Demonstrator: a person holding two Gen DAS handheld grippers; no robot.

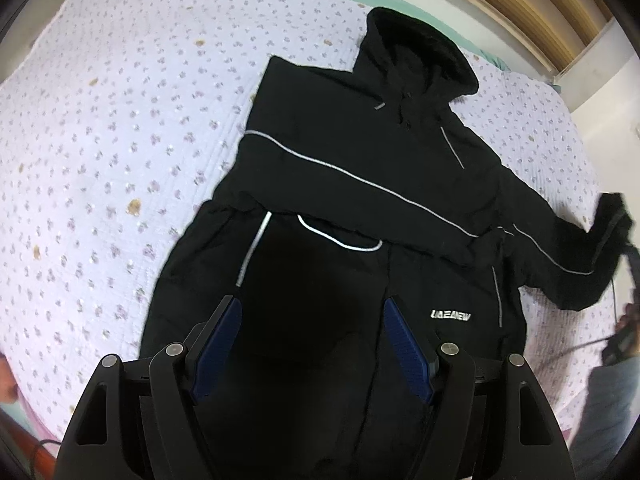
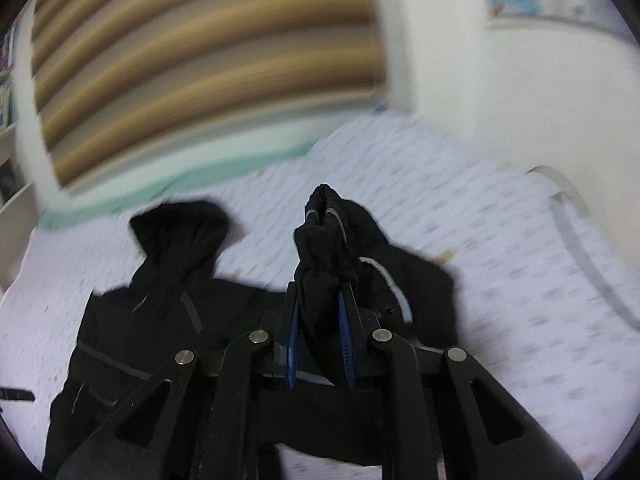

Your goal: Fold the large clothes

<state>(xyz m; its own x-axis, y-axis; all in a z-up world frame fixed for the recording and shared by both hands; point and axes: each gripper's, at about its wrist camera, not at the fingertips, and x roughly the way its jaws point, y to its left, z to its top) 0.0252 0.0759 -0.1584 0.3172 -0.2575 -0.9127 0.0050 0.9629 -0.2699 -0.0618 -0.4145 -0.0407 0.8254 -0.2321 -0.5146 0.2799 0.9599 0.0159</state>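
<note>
The black jacket (image 1: 360, 184) lies on the bed (image 1: 120, 120), one sleeve already folded across its chest. The right gripper (image 2: 320, 320) is clamped on the other cuff (image 2: 324, 232), lifted; the left gripper (image 1: 312, 344) hangs spread apart over the hem, so most folding remains.

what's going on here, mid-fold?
Yes. A person with two handheld grippers is folding a black hooded jacket laid on a flowered bedspread. One sleeve already lies folded across the chest. The right gripper is shut on the cuff of the other sleeve, lifted off the bed. The left gripper hangs open over the jacket's lower part, holding nothing.
</note>
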